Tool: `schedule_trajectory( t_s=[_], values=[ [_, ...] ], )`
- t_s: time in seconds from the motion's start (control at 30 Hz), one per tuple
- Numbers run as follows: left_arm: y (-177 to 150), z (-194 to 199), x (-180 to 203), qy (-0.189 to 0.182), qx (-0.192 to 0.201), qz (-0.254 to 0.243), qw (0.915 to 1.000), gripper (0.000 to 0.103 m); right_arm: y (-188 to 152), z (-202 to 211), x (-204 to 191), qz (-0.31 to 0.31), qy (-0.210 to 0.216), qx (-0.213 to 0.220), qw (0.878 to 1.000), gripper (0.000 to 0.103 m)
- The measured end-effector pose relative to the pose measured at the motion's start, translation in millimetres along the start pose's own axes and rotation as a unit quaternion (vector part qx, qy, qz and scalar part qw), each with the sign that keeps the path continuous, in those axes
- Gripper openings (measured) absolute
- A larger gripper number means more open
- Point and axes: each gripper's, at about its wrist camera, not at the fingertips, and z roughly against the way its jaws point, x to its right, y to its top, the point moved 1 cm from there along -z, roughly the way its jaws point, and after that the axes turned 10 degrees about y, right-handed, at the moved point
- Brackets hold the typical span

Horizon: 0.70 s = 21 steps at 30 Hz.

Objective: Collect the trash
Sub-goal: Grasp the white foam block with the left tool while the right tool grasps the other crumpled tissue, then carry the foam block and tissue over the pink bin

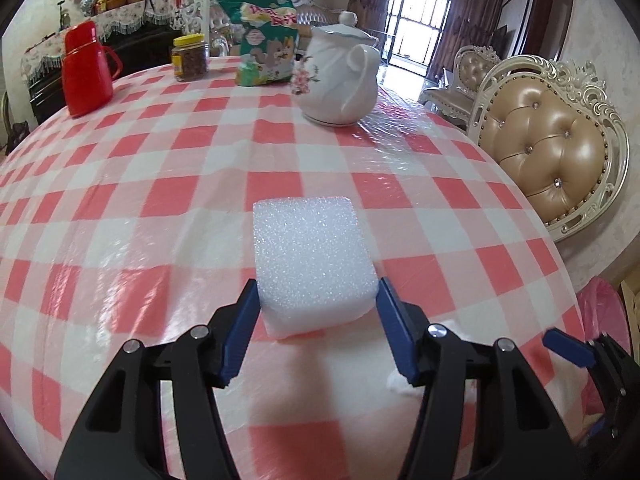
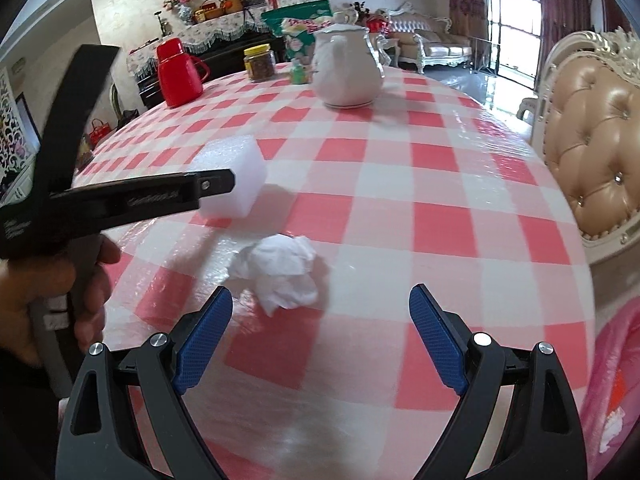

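- The left gripper has its blue pads pressed against both sides of a white foam block, which sits between the jaws and reaches out past their tips
- In the right wrist view the same block appears lifted slightly off the checked tablecloth, with the black arm of the left gripper crossing in front of it and a hand wrapped around the handle
- The right gripper has its jaws standing wide apart with nothing between them
- A crumpled white tissue lies on the cloth just ahead of the right jaws, nearer the left-side pad
- Far beyond both sets of jaws stand a white teapot, a red flask, a yellow-lidded jar and a green snack bag
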Motion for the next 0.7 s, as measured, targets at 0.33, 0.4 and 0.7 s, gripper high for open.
schedule_trajectory(
  t_s=[0.33,0.4,0.7],
  values=[
    [-24,30,-35,0.009,0.009,0.022,0.9997,0.057,8,-31,-9,0.011,-0.01,-0.024,1.0,0.081],
    [-29,34,-38,0.008,0.009,0.025,0.9996,0.057,8,-38,-11,0.013,-0.011,-0.031,0.999,0.077],
    [-41,49,-45,0.009,0.013,0.032,0.9994,0.057,10,-53,-17,0.02,-0.002,-0.05,0.999,0.034]
  ],
)
